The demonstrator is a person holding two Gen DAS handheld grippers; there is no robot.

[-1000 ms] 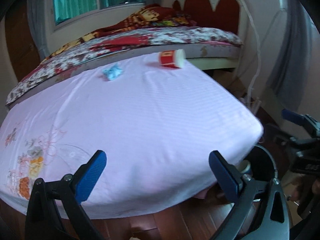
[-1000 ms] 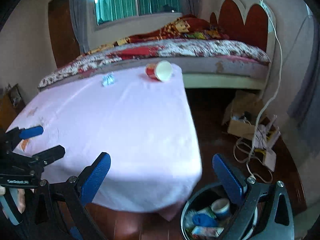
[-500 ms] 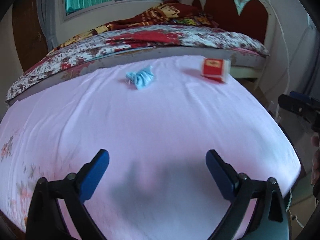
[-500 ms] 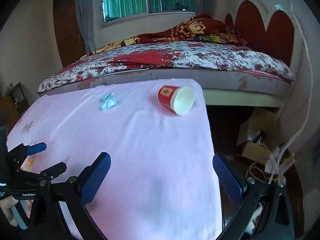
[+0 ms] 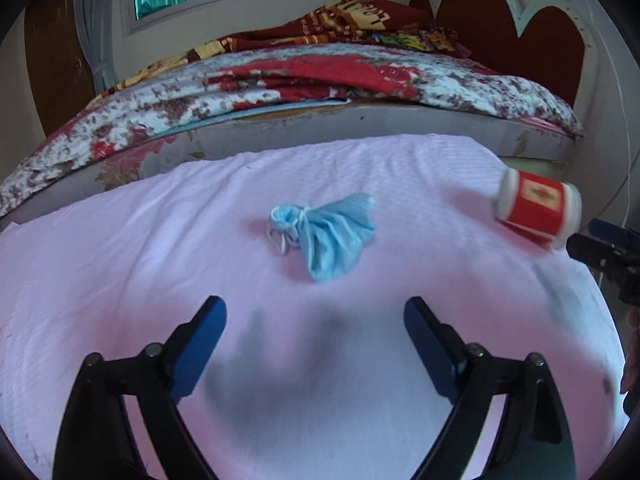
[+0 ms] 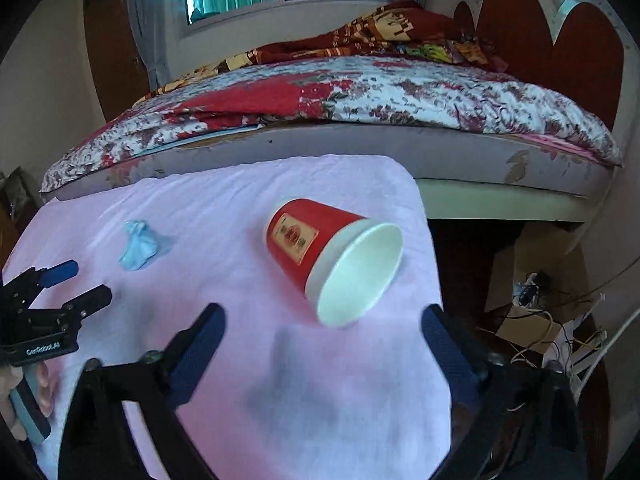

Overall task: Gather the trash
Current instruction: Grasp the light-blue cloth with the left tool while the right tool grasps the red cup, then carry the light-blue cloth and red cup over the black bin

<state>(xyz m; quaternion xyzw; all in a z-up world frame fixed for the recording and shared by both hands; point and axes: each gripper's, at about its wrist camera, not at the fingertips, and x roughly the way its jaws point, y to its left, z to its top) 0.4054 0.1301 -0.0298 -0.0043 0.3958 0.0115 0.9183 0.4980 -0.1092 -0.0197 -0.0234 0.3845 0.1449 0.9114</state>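
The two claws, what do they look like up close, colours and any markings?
Both match: the left claw and right claw have black jointed arms with silver pivot screws, each ending in a flat, blue, textured pad. In the right wrist view, the left claw's black body carries small white lettering, above a light teal handle.

The left gripper [image 6: 72, 284], seen at the left edge of the right wrist view, carries a small white brand line on its black body that seems to read "GenRobot.AI", though the letters are tiny. On the far bed, the dark red blanket [image 5: 360, 16] bears large pale letters, upside down and too distorted to make out. The red paper cup [image 6: 332, 256], lying on its side on the pink cloth, has a cream label with red marks that cannot be read.
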